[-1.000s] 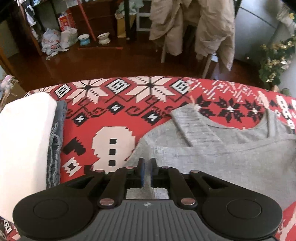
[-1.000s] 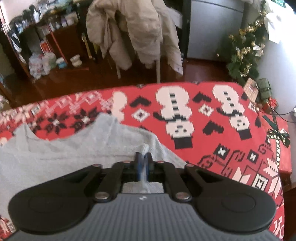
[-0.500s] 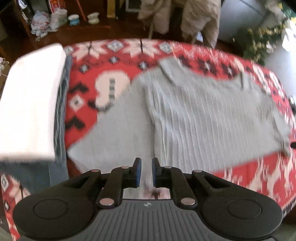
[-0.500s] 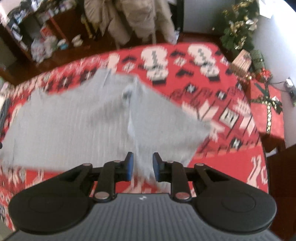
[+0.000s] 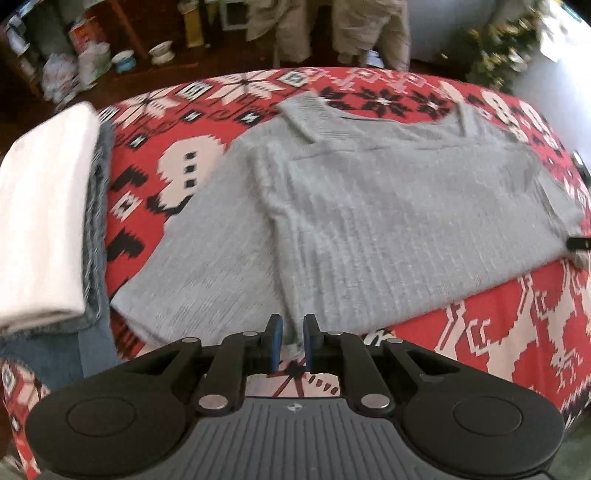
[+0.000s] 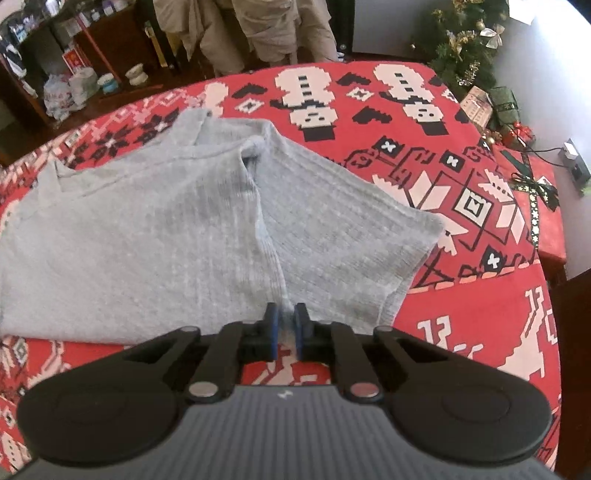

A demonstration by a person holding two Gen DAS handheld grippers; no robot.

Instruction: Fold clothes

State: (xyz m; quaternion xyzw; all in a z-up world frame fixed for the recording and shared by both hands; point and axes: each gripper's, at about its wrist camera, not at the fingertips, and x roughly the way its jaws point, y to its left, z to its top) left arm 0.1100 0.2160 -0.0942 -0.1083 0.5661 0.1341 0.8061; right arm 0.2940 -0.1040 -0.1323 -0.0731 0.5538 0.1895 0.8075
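A grey knit sweater [image 5: 369, 206] lies spread flat on a red patterned blanket [image 5: 480, 332], neckline at the far side. A raised crease runs from each shoulder area down to the near hem. My left gripper [image 5: 291, 343] is at the near hem, and its blue pads pinch a thin fold of the cloth at the end of one crease. In the right wrist view the same sweater [image 6: 147, 229] fills the left half. My right gripper [image 6: 285, 332] is closing its jaws on the hem fold that sits between the pads.
A folded white stack [image 5: 40, 221] lies on folded denim [image 5: 96, 221] at the blanket's left end. Beyond the far edge hang beige coats [image 6: 258, 29] on a chair. A decorated tree [image 6: 469, 44] and wrapped gifts [image 6: 495, 107] stand at the right.
Both grippers have drawn back toward the near edge, so the whole sweater now shows. The right jaws stood wider half a second ago and have narrowed onto the hem.
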